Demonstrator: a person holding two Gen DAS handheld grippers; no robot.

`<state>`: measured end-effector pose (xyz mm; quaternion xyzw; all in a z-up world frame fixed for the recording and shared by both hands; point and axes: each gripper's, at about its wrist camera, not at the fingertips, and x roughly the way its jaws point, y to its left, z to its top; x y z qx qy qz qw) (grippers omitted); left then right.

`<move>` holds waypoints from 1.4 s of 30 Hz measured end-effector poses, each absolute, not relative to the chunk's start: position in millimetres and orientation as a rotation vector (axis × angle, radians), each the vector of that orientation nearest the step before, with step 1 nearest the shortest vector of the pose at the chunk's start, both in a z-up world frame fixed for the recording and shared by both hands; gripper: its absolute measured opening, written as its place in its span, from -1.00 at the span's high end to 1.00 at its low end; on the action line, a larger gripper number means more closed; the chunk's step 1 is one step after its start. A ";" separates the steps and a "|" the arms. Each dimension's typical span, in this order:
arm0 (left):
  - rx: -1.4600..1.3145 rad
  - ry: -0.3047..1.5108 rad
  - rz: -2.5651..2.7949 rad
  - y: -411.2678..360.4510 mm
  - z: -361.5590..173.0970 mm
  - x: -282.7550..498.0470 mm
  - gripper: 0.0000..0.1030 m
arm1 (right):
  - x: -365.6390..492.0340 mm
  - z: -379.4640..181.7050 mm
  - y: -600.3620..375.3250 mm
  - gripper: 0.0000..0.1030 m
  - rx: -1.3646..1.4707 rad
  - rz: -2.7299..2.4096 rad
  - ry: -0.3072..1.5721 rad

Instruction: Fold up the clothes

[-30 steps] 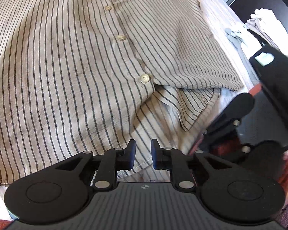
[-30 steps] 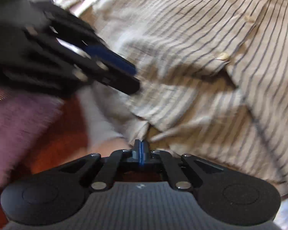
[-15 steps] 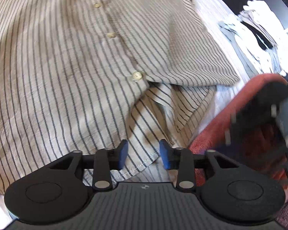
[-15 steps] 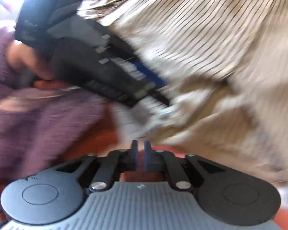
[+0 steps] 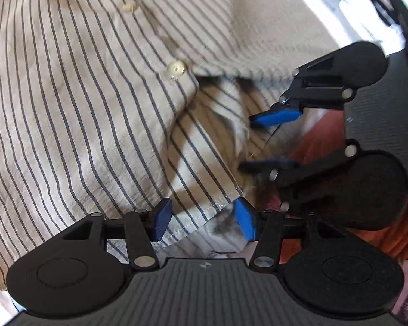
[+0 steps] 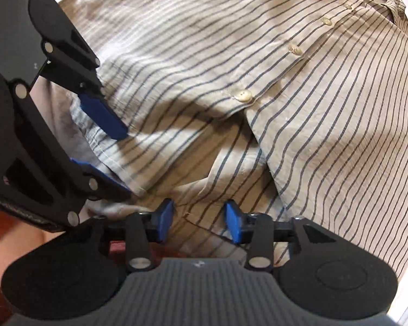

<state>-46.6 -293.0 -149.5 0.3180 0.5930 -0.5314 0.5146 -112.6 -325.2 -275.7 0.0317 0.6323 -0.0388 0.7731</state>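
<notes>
Now both grippers' jaws are opening over the striped shirt's (image 5: 81,103) hem

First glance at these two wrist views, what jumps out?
A beige striped shirt fills both views, spread flat with its button row running up the middle. Both claws sit at its bottom hem where the front flaps part: the left claw and right claw are opening, blue pads astride the hem cloth, neither pinching it.

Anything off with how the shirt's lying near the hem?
Yes: below the lowest fastened button the striped shirt gapes, its front panel bunched and creased at the hem. No damage visible.
</notes>
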 end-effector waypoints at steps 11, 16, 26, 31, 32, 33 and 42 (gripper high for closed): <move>0.641 1.417 -1.302 -267.2 -124.0 -38.5 0.85 | -154.5 -235.7 -363.7 0.88 0.364 -0.042 1.220; 0.656 1.384 -1.346 -255.6 -105.6 -45.4 0.85 | -157.0 -220.9 -352.2 0.89 0.341 0.017 1.206; 0.750 1.440 -1.328 -264.5 -123.4 -65.0 0.83 | -136.5 -247.4 -325.5 0.84 0.305 0.056 1.255; 0.731 1.448 -1.381 -259.6 -117.4 -66.3 0.52 | -139.5 -253.6 -322.5 0.79 0.340 0.059 1.246; 0.729 1.452 -1.387 -258.0 -116.7 -65.6 0.50 | -141.4 -252.1 -322.4 0.79 0.345 0.063 1.236; 0.721 1.454 -1.386 -256.5 -115.4 -64.6 0.50 | -144.0 -250.0 -323.4 0.79 0.359 0.065 1.220; 0.548 1.357 -1.381 -240.1 -80.3 -44.7 0.22 | -184.4 -223.0 -337.3 0.08 0.472 0.002 0.961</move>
